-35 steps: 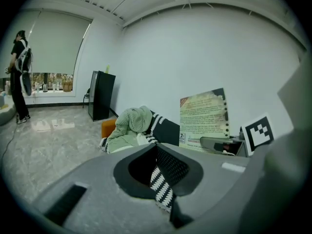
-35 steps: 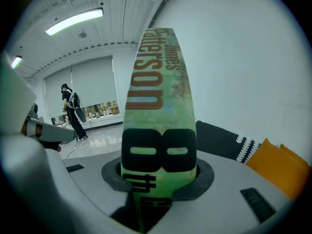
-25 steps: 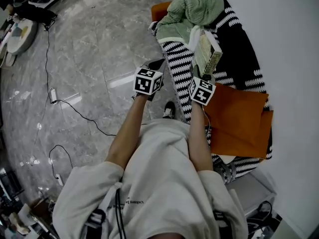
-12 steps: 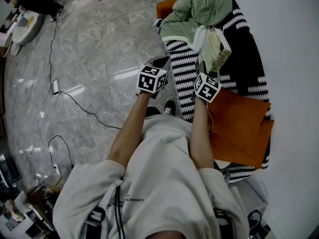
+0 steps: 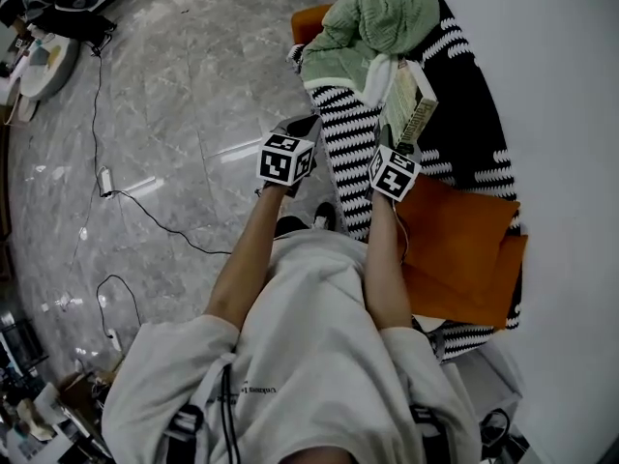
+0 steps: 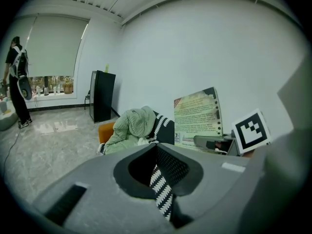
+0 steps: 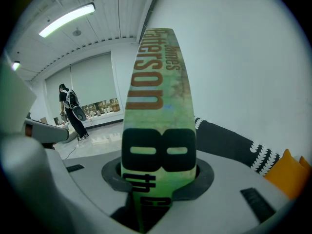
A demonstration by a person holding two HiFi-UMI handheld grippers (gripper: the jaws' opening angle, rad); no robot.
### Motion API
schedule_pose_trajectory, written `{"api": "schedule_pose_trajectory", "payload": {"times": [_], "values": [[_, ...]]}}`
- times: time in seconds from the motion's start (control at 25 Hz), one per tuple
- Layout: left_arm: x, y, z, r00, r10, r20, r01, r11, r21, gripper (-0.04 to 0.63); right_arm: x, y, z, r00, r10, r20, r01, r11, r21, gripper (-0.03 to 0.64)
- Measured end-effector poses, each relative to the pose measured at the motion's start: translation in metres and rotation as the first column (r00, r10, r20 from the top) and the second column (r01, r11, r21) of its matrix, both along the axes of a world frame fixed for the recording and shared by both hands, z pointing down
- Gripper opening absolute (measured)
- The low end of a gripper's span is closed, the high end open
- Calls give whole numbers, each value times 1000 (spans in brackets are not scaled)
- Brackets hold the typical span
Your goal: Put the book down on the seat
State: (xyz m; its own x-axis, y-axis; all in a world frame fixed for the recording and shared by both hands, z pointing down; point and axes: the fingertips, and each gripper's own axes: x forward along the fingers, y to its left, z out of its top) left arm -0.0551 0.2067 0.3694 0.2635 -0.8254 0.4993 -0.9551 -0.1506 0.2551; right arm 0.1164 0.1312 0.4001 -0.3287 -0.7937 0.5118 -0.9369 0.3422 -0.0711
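A green paperback book (image 5: 408,104) stands upright in my right gripper (image 5: 397,143), which is shut on its lower end. In the right gripper view the book's spine (image 7: 158,111) rises out of the right gripper (image 7: 158,177), pinched on both sides. It hangs above the sofa seat (image 5: 469,100), covered in a black throw with white zigzag stripes. My left gripper (image 5: 306,124) is beside the sofa's front edge, over the floor, shut and holding nothing. The left gripper view shows the left gripper (image 6: 157,149) with its tips together and the book (image 6: 197,118) to its right.
A crumpled green blanket (image 5: 379,22) lies on the far end of the sofa. Orange cushions (image 5: 462,249) cover the near end. Cables (image 5: 145,211) trail over the grey marble floor. A person (image 6: 17,82) stands far off by a window. A white wall runs behind the sofa.
Both grippers have moved a little forward along the sofa toward the green blanket. The book stays upright in the right gripper.
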Motion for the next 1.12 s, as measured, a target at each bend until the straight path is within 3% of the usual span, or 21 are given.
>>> {"api": "schedule_pose_trajectory", "payload": {"times": [0.32, 0.52, 0.72, 1.12], "values": [[6, -10, -3, 1000, 17, 7, -16, 1000, -15, 5, 2, -10, 4, 1000, 13, 4, -13, 1000, -24, 158], [-2, 1, 2, 1000, -12, 11, 12, 1000, -23, 6, 13, -13, 18, 997, 74, 23, -72, 995, -68, 158], [-12, 9, 10, 998, -64, -13, 63, 997, -41, 6, 16, -9, 20, 999, 30, -13, -31, 998, -62, 158], [12, -32, 2, 998, 47, 30, -47, 999, -23, 6, 45, -36, 10, 990, 137, 7, -137, 989, -61, 158]]}}
